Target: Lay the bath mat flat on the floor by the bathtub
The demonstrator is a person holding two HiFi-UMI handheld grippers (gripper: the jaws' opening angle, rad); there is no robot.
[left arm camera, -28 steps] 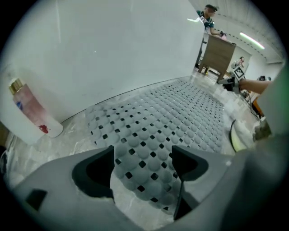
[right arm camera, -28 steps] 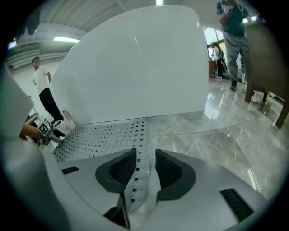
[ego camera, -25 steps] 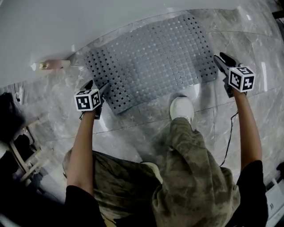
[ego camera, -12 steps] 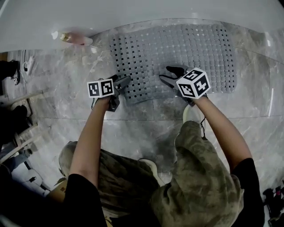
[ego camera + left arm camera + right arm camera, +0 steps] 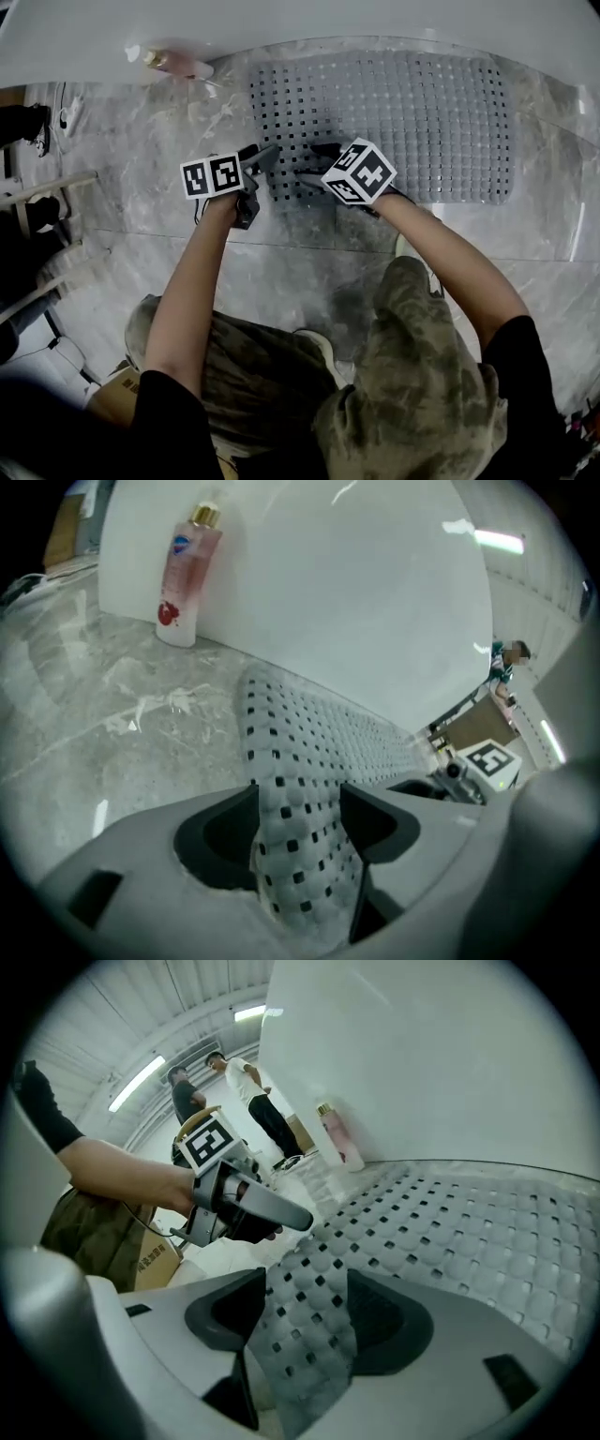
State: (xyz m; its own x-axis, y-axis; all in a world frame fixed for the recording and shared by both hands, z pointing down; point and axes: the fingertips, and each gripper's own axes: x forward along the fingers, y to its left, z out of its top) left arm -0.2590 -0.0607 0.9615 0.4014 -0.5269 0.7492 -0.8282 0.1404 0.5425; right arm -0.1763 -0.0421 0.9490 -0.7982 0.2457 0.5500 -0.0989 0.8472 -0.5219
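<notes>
The grey perforated bath mat (image 5: 403, 112) lies on the marble floor against the white bathtub (image 5: 309, 23). Its near-left edge is rumpled and raised. My left gripper (image 5: 264, 159) is at that corner; its jaws are closing, and a strip of mat (image 5: 309, 733) stands between them (image 5: 298, 803), not clamped. My right gripper (image 5: 314, 169) is just to the right on the same edge. Its jaws (image 5: 305, 1288) are opening, with a fold of mat (image 5: 469, 1232) still lying between the pads. The left gripper (image 5: 272, 1213) shows close by in the right gripper view.
A pink bottle (image 5: 178, 64) stands on the floor at the tub's left end. The person's white shoe (image 5: 412, 248) is just short of the mat's near edge. Black shoes (image 5: 23, 122) and a stool are far left. Two people (image 5: 253, 1101) stand in the background.
The right gripper has swung from the mat's right end across to its near-left edge, beside the left gripper. The mat now lies more squarely along the tub. The left gripper stayed at its corner.
</notes>
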